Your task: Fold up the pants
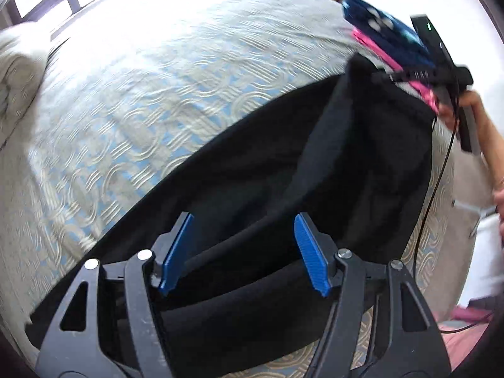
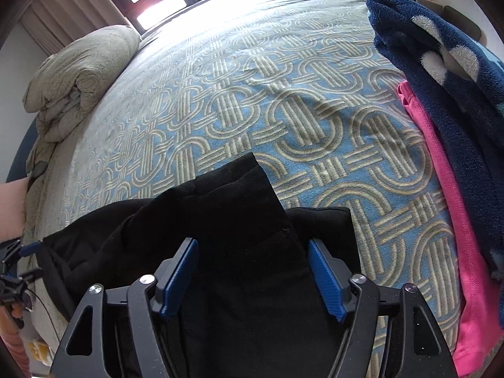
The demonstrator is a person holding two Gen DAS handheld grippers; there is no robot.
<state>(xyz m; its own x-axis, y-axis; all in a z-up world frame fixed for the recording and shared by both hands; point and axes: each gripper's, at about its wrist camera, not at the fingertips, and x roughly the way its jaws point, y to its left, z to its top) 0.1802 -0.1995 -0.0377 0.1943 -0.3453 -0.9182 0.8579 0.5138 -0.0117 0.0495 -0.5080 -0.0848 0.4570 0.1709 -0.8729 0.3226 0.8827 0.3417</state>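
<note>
Black pants (image 1: 252,170) lie on the patterned bed cover, stretching from my left gripper toward my right gripper. My left gripper (image 1: 244,252) is open, its blue pads standing wide over one end of the pants. In the right wrist view the pants (image 2: 239,220) lie bunched with a folded flap pointing away. My right gripper (image 2: 252,275) is open, blue pads wide apart above the black cloth. The right gripper also shows in the left wrist view (image 1: 441,75) at the far end of the pants; its jaws are hard to make out there.
The bed cover (image 2: 252,94) is blue with beige loops. A stack of folded clothes, dark blue fleece (image 2: 447,72) over pink cloth (image 2: 456,220), sits at the right. A rolled beige quilt (image 2: 78,72) lies at the far left. A black cable (image 1: 434,189) hangs at the bed edge.
</note>
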